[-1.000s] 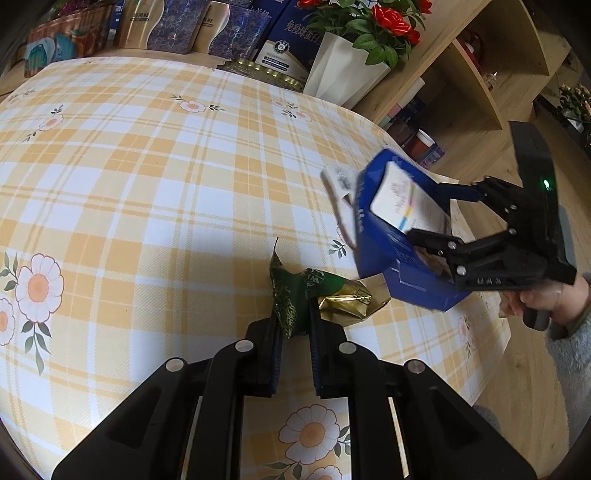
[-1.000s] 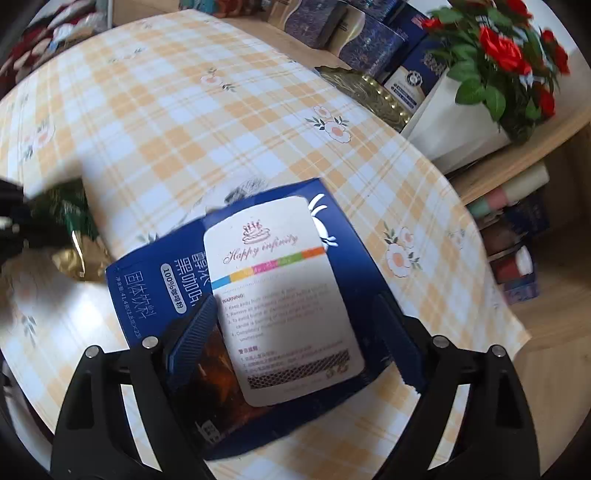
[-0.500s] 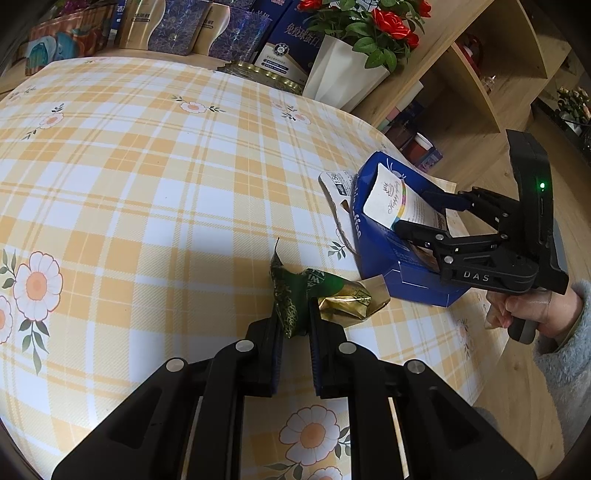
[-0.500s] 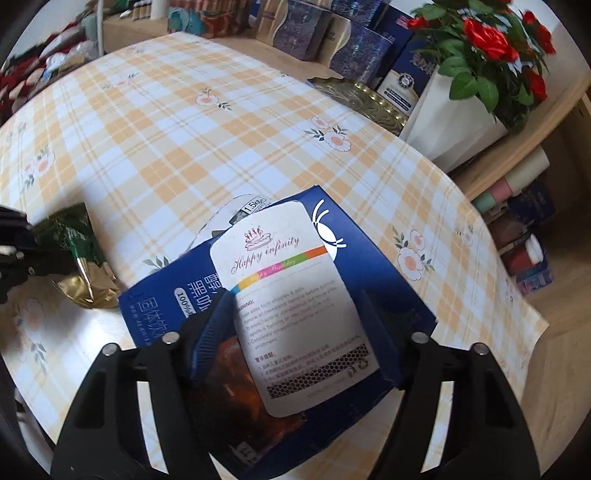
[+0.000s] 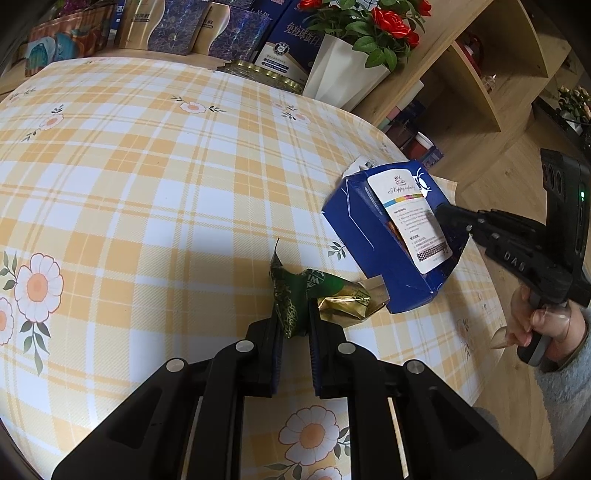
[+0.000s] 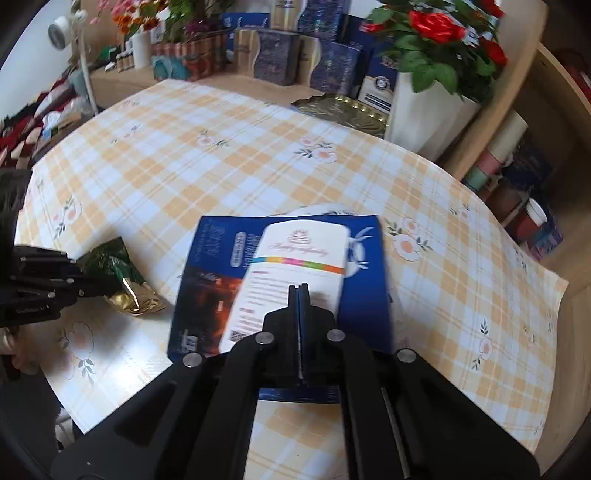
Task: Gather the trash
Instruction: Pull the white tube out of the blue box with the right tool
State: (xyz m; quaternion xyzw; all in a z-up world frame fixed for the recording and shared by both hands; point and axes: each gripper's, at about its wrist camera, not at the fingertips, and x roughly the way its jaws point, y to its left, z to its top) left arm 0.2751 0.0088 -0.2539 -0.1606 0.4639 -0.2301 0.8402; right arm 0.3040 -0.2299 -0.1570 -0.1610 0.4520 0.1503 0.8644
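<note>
A crumpled green and gold wrapper (image 5: 295, 295) lies on the checked tablecloth, and my left gripper (image 5: 295, 325) is shut on its green end. Just right of it sits a blue box (image 5: 369, 251) with a white label, tilted, its low corner by the wrapper's gold end. My right gripper (image 6: 299, 290) hangs over the labelled face of the blue box (image 6: 362, 295) with its jaws shut together and nothing visible between them. In the right wrist view the left gripper (image 6: 74, 284) and the wrapper (image 6: 110, 262) are at the left. A white paper scrap (image 5: 360, 164) pokes out behind the box.
A white pot of red roses (image 5: 340, 70), a gold tray (image 5: 258, 72) and several upright boxes (image 5: 177, 26) line the table's far edge. Wooden shelves (image 5: 461, 92) stand to the right. The table edge runs close behind the blue box. A hand (image 5: 539, 325) grips the right gripper's handle.
The right gripper's jaws, spread wide around the blue box before, have closed together above its label. The box has turned and settled beside the wrapper. The left gripper has kept still.
</note>
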